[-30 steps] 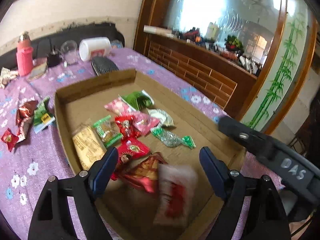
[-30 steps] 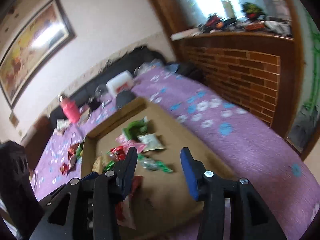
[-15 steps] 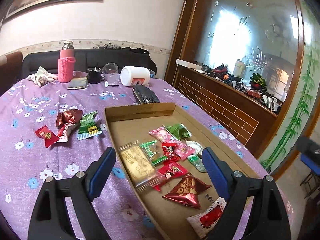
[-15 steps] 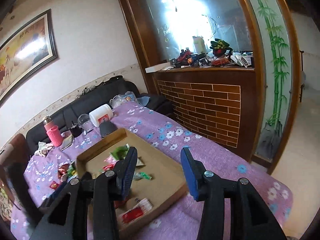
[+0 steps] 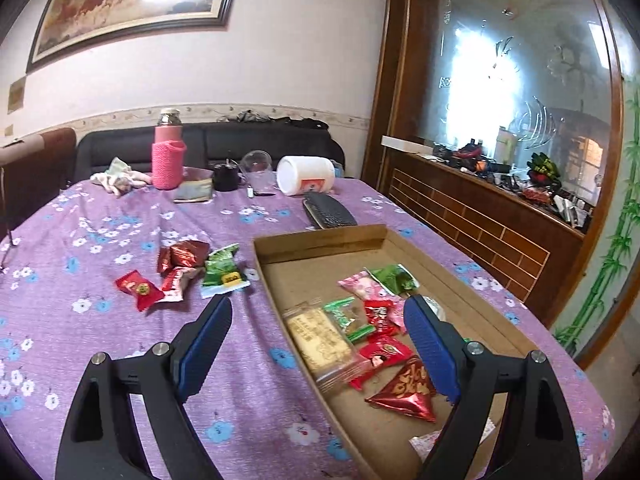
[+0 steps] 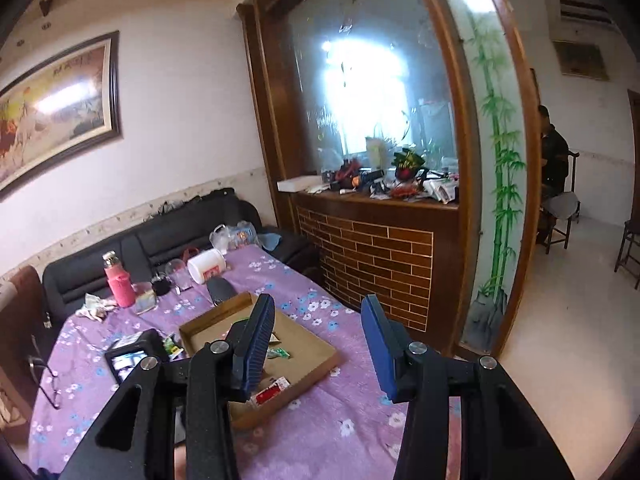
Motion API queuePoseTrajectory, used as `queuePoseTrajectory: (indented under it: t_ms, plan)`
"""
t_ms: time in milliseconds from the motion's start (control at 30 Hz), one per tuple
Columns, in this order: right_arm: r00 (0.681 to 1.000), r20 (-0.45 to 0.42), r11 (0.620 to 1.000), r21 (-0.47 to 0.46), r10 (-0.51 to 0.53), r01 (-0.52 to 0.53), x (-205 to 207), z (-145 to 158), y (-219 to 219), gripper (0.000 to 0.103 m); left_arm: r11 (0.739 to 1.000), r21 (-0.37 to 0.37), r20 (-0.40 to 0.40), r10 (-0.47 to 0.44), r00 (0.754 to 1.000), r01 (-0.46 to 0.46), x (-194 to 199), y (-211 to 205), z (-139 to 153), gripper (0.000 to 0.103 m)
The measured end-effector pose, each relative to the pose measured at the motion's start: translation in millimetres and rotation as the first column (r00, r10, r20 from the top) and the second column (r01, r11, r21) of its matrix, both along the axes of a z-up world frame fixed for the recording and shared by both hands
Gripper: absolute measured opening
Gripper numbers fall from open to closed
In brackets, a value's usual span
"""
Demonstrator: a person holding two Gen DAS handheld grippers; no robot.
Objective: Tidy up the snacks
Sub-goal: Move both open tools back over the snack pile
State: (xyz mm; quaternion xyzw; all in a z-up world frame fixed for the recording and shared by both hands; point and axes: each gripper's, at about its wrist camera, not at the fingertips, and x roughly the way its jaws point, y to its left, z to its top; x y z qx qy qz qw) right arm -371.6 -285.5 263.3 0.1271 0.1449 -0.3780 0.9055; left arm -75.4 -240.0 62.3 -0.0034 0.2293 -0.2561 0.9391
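Far: pink bottle (image 5: 168, 159), white jar (image 5: 306, 174). Left: loose snacks (image 5: 180, 274). Cardboard tray (image 5: 320, 240): assorted wrapped sweets. My left claw (image 5: 318, 338) wide, right claw (image 6: 318, 346) narrower; both empty.

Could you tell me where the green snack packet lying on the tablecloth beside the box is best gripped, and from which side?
Grip the green snack packet across its puffed middle, coming down from above with the open left gripper. It lies flat on the purple tablecloth, so a level approach would probably only push it. Keep clear of the red packets touching its left edge.
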Motion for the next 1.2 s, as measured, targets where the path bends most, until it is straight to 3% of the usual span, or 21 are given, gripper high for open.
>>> queuePoseTrajectory:
  t_ms: [167,333,500,967,1200]
  plan:
    - [1.0,-0.021,0.997,-0.071,0.01,-0.012,-26,3,17,0.049,0.999,0.04,0.018,0.026,1.0,-0.026,-2,3,-2,0.087]
    - [0.999,0.024,0.999,-0.016,0.028,-0.027,-38,3,7,0.049,0.998,0.051,0.029,0.027,0.999,-0.028,-4,6,-2,0.087]
    - [0.999,0.011,0.998,-0.04,0.044,-0.043,-38,3,2,0.049,0.999,0.054,0.035,0.006,0.999,-0.008,-8,8,-2,0.087]
    - [0.993,-0.015,0.989,0.085,0.12,-0.119,-14,-28,-34,0.049,0.998,0.061,0.004,-0.027,1.0,0.027,-7,5,-5,0.087]
    - [0.989,-0.025,0.985,0.098,0.144,-0.141,-3,-33,-31,0.049,0.998,0.061,-0.004,-0.034,0.999,0.034,-6,5,-5,0.087]
